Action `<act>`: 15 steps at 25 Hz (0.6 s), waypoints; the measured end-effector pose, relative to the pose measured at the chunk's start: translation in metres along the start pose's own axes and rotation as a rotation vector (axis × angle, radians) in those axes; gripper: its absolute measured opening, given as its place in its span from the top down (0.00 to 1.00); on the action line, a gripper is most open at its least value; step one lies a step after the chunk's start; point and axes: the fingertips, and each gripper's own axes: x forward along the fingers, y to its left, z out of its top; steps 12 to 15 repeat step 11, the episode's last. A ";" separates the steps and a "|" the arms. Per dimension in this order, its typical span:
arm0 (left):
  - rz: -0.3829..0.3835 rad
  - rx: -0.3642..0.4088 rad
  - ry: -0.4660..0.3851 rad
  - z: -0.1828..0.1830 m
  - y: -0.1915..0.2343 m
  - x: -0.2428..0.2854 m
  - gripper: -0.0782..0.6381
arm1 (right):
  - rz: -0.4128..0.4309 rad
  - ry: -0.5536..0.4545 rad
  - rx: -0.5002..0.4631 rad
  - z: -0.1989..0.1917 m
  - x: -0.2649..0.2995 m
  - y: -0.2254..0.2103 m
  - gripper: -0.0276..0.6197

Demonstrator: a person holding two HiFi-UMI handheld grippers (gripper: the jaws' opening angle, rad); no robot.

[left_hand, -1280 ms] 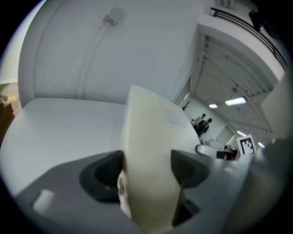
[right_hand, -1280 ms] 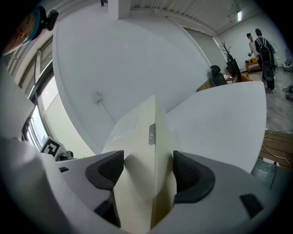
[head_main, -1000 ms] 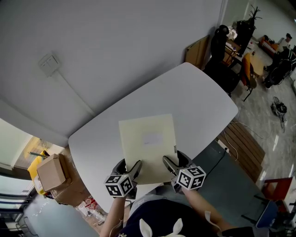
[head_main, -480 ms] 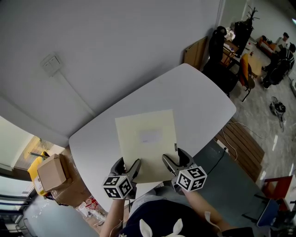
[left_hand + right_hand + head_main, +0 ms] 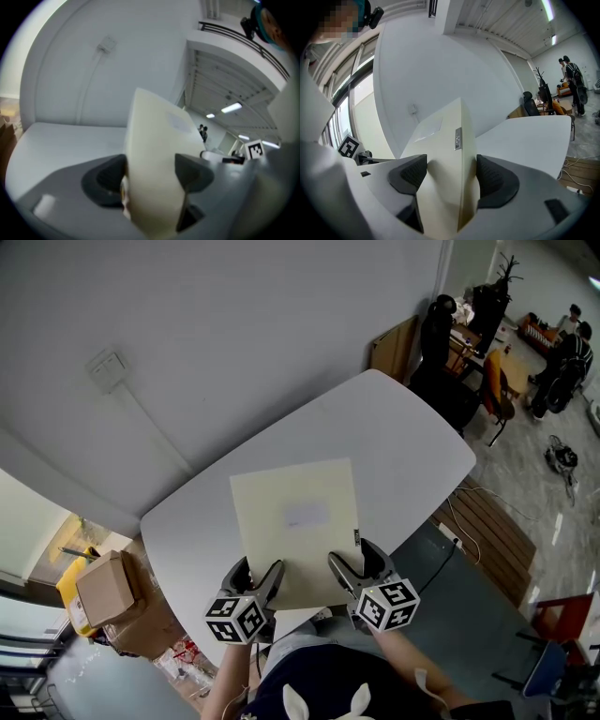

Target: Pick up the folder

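Note:
A cream folder point(image 5: 298, 521) with a pale label is held above the white table point(image 5: 403, 437), tilted up from its near edge. My left gripper point(image 5: 264, 579) is shut on the folder's near left corner and my right gripper point(image 5: 349, 568) is shut on its near right corner. In the left gripper view the folder point(image 5: 157, 164) fills the space between the dark pads. In the right gripper view the folder point(image 5: 445, 159) stands edge-on between both pads, its spine and a small grey tag facing the camera.
A grey wall point(image 5: 234, 324) runs behind the table. Cardboard boxes point(image 5: 103, 592) sit on the floor at the left. Chairs and a desk point(image 5: 469, 334) stand beyond the table's far end, with people point(image 5: 567, 343) further back.
The folder's far edge has risen and shifted slightly left; both grippers keep their hold and have barely moved.

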 end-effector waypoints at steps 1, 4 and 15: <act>0.000 0.004 -0.003 0.000 -0.001 -0.001 0.45 | -0.001 -0.003 -0.005 0.000 -0.002 0.001 0.49; 0.004 0.023 -0.008 0.000 -0.004 -0.004 0.45 | -0.001 0.002 -0.020 -0.002 -0.006 0.002 0.49; -0.005 0.037 -0.018 -0.001 -0.012 -0.012 0.44 | -0.017 -0.049 0.002 -0.002 -0.018 0.005 0.49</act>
